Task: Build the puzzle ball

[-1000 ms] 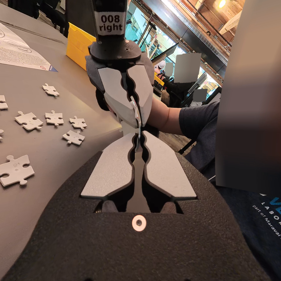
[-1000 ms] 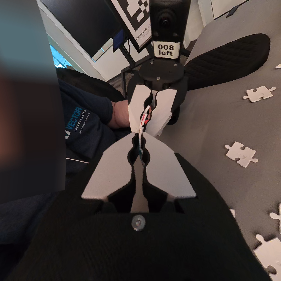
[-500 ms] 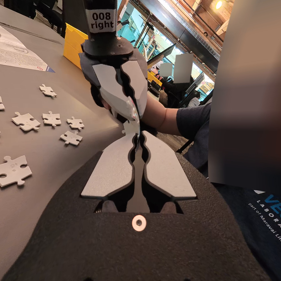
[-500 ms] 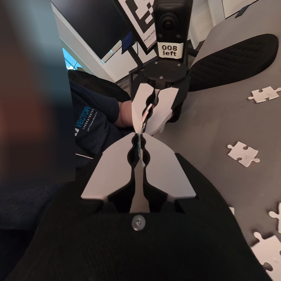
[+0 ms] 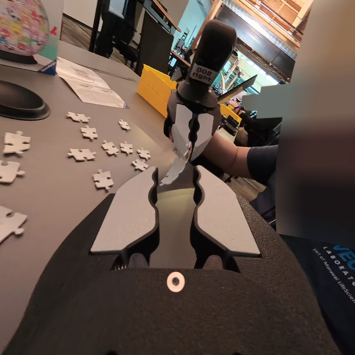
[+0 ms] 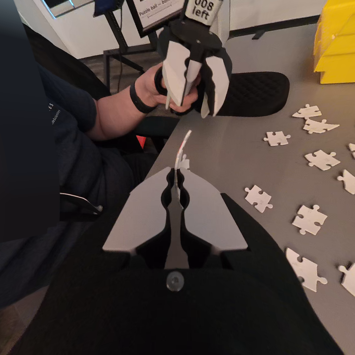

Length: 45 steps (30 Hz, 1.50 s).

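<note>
My right gripper (image 6: 175, 170) is shut on a small curved strip of joined puzzle pieces (image 6: 181, 151), white side towards the table, held above the table's near edge. In the left wrist view the right gripper (image 5: 192, 140) holds the strip (image 5: 172, 172) pointing at my left gripper (image 5: 175, 169), which is open and empty, its fingertips either side of the strip's free end without touching it. In the right wrist view the left gripper (image 6: 192, 109) is open and apart from the strip. Several loose white pieces (image 5: 82, 154) lie face down on the grey table (image 5: 48, 192).
A black round stand (image 5: 19, 101) lies on the table at the left, also in the right wrist view (image 6: 255, 94). A puzzle ball box (image 5: 21, 28), a leaflet (image 5: 90, 86) and a yellow bin (image 5: 155, 90) stand farther back. A person sits close at the table's edge. The grippers' ends are close to 7 cm from one another.
My left gripper has opened, let go of the joined pieces and drawn back from the right gripper. The right gripper still holds the strip.
</note>
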Each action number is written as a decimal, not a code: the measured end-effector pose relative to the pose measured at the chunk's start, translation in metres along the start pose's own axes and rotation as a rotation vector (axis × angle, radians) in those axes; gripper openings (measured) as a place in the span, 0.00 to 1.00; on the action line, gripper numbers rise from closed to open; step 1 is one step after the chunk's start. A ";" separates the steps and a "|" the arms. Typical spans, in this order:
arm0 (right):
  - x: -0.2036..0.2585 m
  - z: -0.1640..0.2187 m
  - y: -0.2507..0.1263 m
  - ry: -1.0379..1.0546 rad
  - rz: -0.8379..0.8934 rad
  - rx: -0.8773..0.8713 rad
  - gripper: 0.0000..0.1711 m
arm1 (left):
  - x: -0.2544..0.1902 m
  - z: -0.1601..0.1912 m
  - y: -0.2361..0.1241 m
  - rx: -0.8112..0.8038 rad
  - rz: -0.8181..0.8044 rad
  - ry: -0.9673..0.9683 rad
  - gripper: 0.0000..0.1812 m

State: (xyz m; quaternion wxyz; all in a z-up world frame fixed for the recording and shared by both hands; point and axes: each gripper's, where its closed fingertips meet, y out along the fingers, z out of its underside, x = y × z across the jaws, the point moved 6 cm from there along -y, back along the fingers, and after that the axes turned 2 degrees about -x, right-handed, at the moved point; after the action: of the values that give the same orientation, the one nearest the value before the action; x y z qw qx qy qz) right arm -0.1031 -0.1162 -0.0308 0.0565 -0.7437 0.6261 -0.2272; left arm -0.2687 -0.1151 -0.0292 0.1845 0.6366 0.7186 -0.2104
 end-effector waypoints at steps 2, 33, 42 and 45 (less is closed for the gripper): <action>-0.001 -0.001 0.002 0.076 -0.017 -0.014 0.02 | 0.000 -0.001 -0.007 -0.010 -0.015 0.005 0.19; 0.020 0.020 0.041 -0.622 0.300 0.205 0.02 | 0.001 0.004 -0.017 -0.035 0.002 -0.017 0.19; 0.006 0.049 0.064 -0.883 0.496 0.532 0.02 | 0.001 0.005 -0.021 -0.039 0.005 -0.026 0.19; 0.002 0.053 0.069 -0.911 0.537 0.616 0.03 | 0.001 0.007 -0.022 -0.031 0.008 -0.028 0.18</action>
State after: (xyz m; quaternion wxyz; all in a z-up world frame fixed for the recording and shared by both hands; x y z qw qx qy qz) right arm -0.1437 -0.1434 -0.1025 0.5863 -0.5319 0.6101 -0.0350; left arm -0.2902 -0.1203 -0.0342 0.2055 0.6334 0.7167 -0.2074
